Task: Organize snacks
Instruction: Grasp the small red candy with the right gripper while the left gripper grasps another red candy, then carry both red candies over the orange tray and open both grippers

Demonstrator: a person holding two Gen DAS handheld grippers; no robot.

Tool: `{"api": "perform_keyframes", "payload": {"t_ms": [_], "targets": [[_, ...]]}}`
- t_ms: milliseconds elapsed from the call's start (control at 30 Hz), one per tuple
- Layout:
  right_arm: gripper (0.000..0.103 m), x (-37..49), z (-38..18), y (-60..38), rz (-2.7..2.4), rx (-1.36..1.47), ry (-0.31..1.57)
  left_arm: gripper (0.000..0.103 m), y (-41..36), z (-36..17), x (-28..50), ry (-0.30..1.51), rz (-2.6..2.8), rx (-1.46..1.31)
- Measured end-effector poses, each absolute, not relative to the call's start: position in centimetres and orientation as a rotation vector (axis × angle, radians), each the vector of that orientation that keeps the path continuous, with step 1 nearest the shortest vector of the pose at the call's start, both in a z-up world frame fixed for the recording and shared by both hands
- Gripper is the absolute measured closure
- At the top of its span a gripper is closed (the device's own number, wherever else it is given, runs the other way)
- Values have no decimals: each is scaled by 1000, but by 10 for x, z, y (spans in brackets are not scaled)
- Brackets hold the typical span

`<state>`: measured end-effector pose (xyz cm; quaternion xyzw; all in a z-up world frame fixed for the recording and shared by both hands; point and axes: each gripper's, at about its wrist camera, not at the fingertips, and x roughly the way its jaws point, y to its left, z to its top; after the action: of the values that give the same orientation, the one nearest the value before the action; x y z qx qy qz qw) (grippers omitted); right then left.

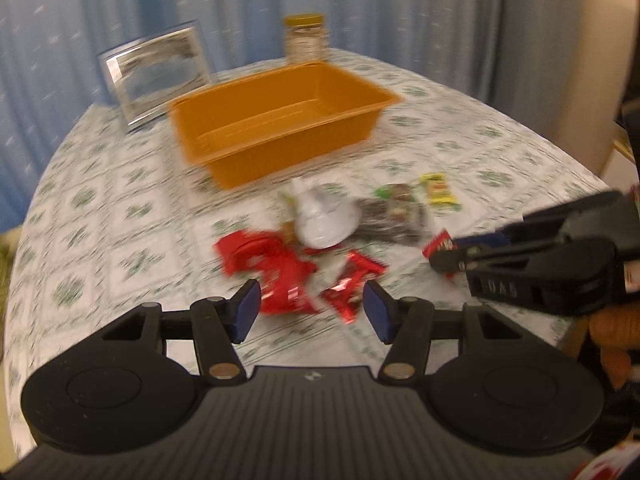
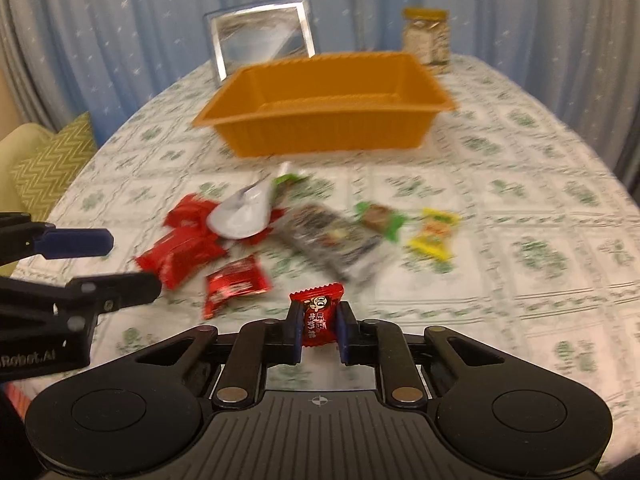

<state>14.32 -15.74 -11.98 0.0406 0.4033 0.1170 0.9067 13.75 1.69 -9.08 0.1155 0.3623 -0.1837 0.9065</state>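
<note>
An empty orange bin stands at the back of the table. In front of it lies a loose heap of snacks: red packets, a white pouch, a dark packet, a green-ended bar and a yellow packet. My left gripper is open, just short of the red packets. My right gripper is shut on a small red candy packet, held above the table; it shows at the right of the left wrist view.
A silver picture frame and a jar with a yellow lid stand behind the bin. The round table has a green-patterned cloth. Blue curtains hang behind. A yellow cushioned chair stands at the left.
</note>
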Motion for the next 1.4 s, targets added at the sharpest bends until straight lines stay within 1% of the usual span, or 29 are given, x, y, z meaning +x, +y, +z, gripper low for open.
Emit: {"api": "perform_keyframes", "payload": {"t_ms": [133,333,533,733,833,900,967,1067,1267,1400], "targets": [[86,142,-120,-180,191,119,833,59,-6,-100,145,754,-441,307],[86,137,-122,-196,171,149,833,63,-27,-120,166,781,-456,435],[86,136,-124,-200,173,172,832,75,-32,-131,177,826,-469,454],[86,136,-125,-200,179,186,835,77,-30,-132,178,839,-447,404],[86,134,-123,-198,185,185,832,74,-26,-133,179,835,-437,371],[86,133,-122,-197,187,185,827,74,-21,-133,181,848,-432,322],[86,132,-120,-196,189,188,825,80,-18,-133,184,868,-429,265],[86,131,-113,-195,188,183,806,81,-19,-130,179,867,-398,260],[86,138,-93,-197,196,189,763,81,-11,-98,167,811,-346,151],[86,160,-77,-199,210,173,727,81,-2,-69,179,760,-296,87]]}}
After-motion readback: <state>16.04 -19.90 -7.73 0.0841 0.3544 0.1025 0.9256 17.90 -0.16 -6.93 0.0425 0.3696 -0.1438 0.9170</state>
